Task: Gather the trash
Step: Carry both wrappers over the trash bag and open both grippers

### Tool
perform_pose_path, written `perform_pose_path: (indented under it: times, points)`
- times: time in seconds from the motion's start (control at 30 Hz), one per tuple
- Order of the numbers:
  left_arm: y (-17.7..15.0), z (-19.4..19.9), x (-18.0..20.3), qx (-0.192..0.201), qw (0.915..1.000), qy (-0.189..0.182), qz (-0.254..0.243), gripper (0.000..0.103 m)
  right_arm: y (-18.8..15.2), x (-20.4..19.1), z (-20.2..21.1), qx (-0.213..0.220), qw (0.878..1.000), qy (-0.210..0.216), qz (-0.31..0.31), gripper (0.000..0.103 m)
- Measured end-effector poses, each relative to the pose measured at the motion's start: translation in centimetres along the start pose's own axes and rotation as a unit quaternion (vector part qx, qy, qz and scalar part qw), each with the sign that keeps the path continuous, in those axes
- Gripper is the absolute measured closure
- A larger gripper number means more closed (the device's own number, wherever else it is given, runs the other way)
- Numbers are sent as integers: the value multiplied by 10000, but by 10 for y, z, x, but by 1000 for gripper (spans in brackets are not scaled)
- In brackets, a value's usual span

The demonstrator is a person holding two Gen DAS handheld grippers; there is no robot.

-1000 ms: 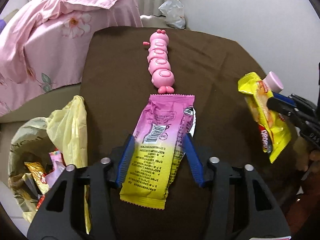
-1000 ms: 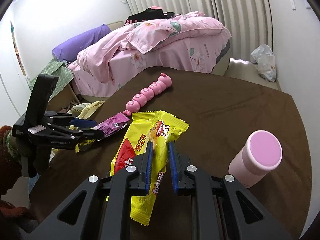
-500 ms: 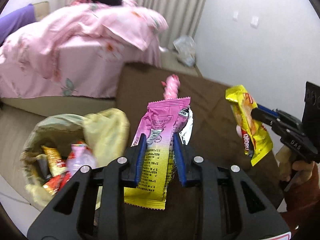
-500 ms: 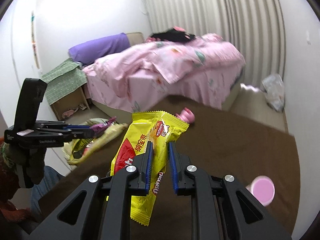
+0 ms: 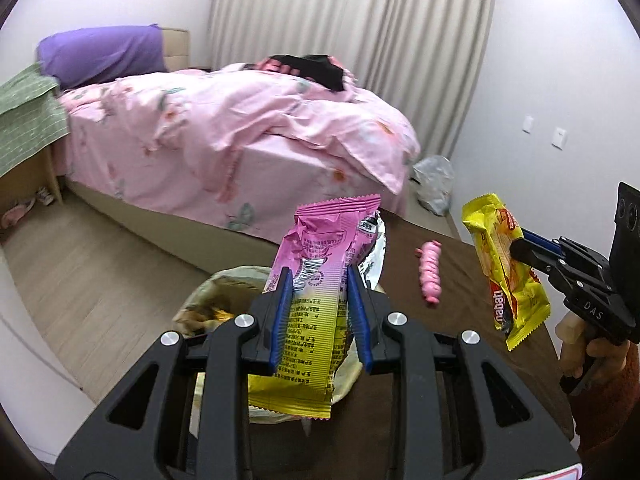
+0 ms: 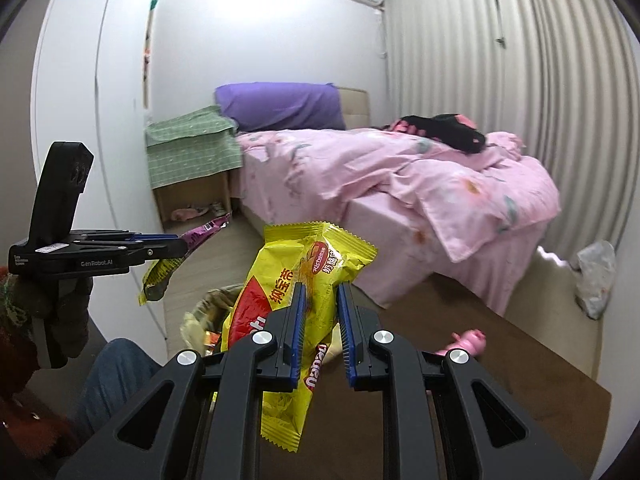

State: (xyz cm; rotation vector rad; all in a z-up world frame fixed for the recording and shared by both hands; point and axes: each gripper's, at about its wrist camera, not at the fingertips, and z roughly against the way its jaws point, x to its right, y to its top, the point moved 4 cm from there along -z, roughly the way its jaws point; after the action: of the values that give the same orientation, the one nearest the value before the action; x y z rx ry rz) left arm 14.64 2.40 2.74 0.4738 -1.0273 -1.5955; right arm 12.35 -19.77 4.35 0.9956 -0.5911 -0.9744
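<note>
My left gripper [image 5: 318, 280] is shut on a pink-and-yellow snack wrapper [image 5: 320, 300] and holds it in the air above the open trash bag [image 5: 224, 296] beside the table. It also shows in the right wrist view [image 6: 182, 246] with the wrapper [image 6: 172, 264] hanging from it. My right gripper [image 6: 319, 294] is shut on a yellow Nabati wrapper [image 6: 296, 320], raised above the brown table [image 6: 500, 368]. In the left wrist view that gripper [image 5: 516, 246] holds the yellow wrapper [image 5: 504, 276] at the right. The trash bag [image 6: 200, 316] lies below.
A pink caterpillar toy [image 5: 430, 276] lies on the brown table [image 5: 460, 280]. A bed with a pink duvet [image 5: 240, 128] stands beyond. A white plastic bag [image 5: 434, 184] sits on the floor by the wall. A green-covered side table [image 6: 192, 148] stands at the left.
Both grippers have lifted their wrappers off the table and tilted up. The left gripper closed on the pink wrapper and moved left over the trash bag. The pink bottle has left view.
</note>
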Motion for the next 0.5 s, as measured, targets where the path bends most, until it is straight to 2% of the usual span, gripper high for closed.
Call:
perform_pose_path:
  times: [0.2,0.5]
  points:
    - [-6,-6,-40,-42,9991,45,413,77,4,-12,-51,-384,9990,193,-73,86]
    - [-26,-57,-59,-437,9973,-118,573,77,-18,-19,-140,-1163,9911,495,-407,86]
